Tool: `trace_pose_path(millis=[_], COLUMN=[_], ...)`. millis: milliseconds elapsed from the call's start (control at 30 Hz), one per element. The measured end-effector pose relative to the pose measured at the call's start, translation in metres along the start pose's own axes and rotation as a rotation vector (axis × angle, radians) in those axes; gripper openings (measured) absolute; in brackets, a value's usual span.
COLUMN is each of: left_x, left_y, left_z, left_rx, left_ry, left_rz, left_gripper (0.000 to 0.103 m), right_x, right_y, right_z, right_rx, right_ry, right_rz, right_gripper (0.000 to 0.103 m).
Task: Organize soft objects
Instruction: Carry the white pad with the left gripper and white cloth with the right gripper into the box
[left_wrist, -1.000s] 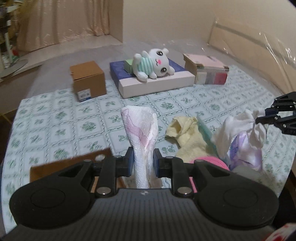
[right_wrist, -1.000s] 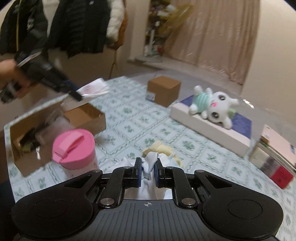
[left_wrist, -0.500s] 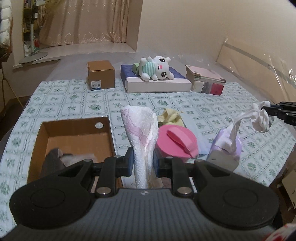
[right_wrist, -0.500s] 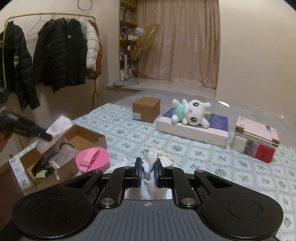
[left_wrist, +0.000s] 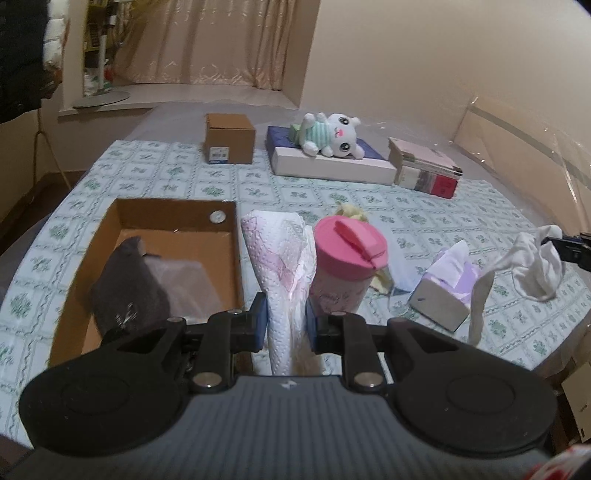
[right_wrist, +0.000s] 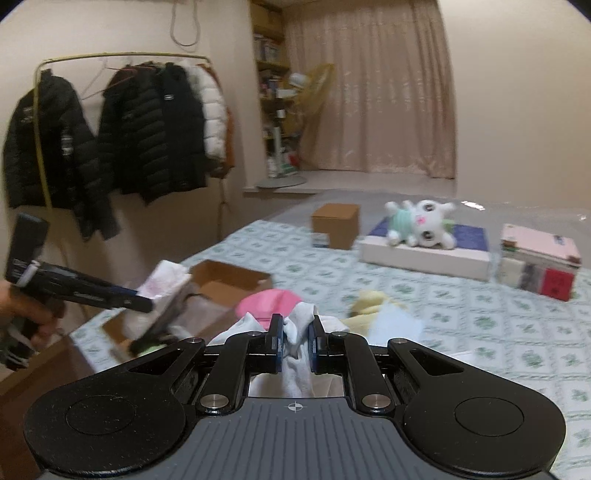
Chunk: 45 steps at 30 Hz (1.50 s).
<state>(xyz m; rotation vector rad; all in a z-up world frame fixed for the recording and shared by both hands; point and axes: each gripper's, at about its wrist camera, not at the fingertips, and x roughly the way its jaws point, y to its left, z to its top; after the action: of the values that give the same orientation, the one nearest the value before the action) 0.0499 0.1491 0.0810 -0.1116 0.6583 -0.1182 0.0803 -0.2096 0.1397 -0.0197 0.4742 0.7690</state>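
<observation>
My left tool (left_wrist: 283, 322) grips a paper towel (left_wrist: 280, 251) beside the open box (left_wrist: 110, 229); my right tool (right_wrist: 295, 338) grips a white cloth (right_wrist: 295, 354) near the bed's (left_wrist: 461, 206) right edge.

Bed (left_wrist: 155, 173): wearing a green-patterned sheet
Lying on it: 2 cardboard boxes (left_wrist: 162, 258), pink-lidded tub (left_wrist: 347, 266), tissue pack (left_wrist: 443, 291)

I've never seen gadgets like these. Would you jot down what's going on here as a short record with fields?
Setting: patterned tablecloth
Left gripper: jaws shut on pink-printed white cloth
Right gripper: jaws shut on white garment
Open cardboard box: holds a dark folded cloth
Beside the box: pink-lidded cup, tissue box
Far end: plush toy lying on a flat box
</observation>
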Motion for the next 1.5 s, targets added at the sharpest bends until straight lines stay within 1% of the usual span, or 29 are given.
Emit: trace_pose_path(millis=[233, 500, 800, 933, 1067, 1133, 1267, 1333, 1500], left_x=[-0.015, -0.028, -0.023, -0.016, -0.008, -0.003, 0.010, 0.018, 0.034], left_y=[0.022, 0.058, 0.085, 0.097, 0.108, 0.111, 0.119, 0.123, 0.131], left_z=[-0.012, -0.021, -0.028, -0.031, -0.033, -0.034, -0.035, -0.036, -0.037], left_rx=[-0.019, -0.051, -0.094, -0.103, -0.102, -0.094, -0.067, -0.050, -0.012], left_ry=[0.001, 0.000, 0.010, 0.019, 0.029, 0.038, 0.073, 0.090, 0.116], left_rz=[0.073, 0.140, 0.161, 0.172, 0.184, 0.190, 0.198, 0.198, 0.190], left_gripper=[0.019, 0.019, 0.019, 0.019, 0.019, 0.019, 0.019, 0.019, 0.020], right_x=[0.021, 0.068, 0.136, 0.163, 0.198, 0.216, 0.247, 0.257, 0.274], right_y=[0.044, 0.080, 0.113, 0.125, 0.132, 0.134, 0.141, 0.144, 0.150], right_z=[0.012, 0.035, 0.062, 0.065, 0.052, 0.041, 0.014, 0.000, -0.026], right_rx=[-0.036, -0.082, -0.084, -0.080, -0.071, -0.068, -0.105, -0.129, -0.185], right_ry=[-0.025, -0.039, -0.047, -0.033, 0.023, 0.068, 0.167, 0.212, 0.282], right_rz=[0.132, 0.244, 0.338, 0.366, 0.354, 0.333, 0.303, 0.299, 0.283], right_gripper=[0.013, 0.013, 0.013, 0.013, 0.013, 0.013, 0.013, 0.013, 0.013])
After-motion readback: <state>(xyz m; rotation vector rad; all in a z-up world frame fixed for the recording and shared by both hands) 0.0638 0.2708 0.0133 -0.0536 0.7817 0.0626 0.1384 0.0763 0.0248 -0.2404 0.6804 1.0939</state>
